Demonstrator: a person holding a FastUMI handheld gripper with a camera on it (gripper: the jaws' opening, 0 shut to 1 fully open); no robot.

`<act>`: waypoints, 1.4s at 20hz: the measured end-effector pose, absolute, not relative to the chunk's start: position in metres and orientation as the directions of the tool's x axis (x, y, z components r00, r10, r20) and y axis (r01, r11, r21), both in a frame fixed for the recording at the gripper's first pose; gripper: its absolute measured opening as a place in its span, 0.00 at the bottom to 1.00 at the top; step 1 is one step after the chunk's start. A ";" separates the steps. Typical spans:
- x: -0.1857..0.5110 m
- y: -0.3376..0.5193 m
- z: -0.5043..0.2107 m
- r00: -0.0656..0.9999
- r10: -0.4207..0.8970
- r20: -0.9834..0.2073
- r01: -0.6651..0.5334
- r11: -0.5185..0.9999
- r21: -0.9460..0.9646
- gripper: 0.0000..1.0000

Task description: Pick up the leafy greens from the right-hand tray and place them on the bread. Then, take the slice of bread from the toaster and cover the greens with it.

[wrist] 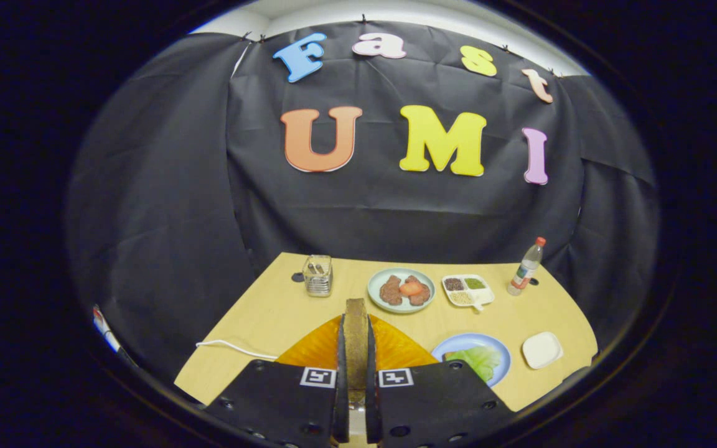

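Note:
My gripper (356,330) is shut on a slice of bread (356,311), which stands on edge between the two fingers and sticks out a little past their tips. Below the fingers lies an orange plate (396,351); the fingers and the held slice hide its middle. To the right of the fingers, pale green leafy greens (480,361) lie on a blue tray (458,343). Beyond the fingers and to the left, a small silvery toaster (317,275) stands near the back of the wooden table (259,317).
Beyond the fingers sit a pale plate (374,287) with two meat patties and a tomato slice, a white divided tray (486,297) of grains, and a bottle (526,266). A small white dish (542,350) lies right of the blue tray. A white cable (234,347) runs along the table's left.

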State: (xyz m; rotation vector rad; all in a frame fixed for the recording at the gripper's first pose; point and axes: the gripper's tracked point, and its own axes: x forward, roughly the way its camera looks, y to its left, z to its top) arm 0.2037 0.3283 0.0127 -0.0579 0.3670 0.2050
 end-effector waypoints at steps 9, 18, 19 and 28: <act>0.215 0.268 0.051 0.955 0.105 -0.277 -0.117 0.993 -0.027 0.10; 0.273 0.179 -0.050 0.920 -0.021 -0.391 0.004 0.999 -0.044 0.10; 0.277 0.173 -0.063 0.913 -0.021 -0.407 0.006 0.999 -0.040 0.10; 0.298 0.146 -0.136 0.879 0.135 -0.457 -0.069 0.985 0.157 0.10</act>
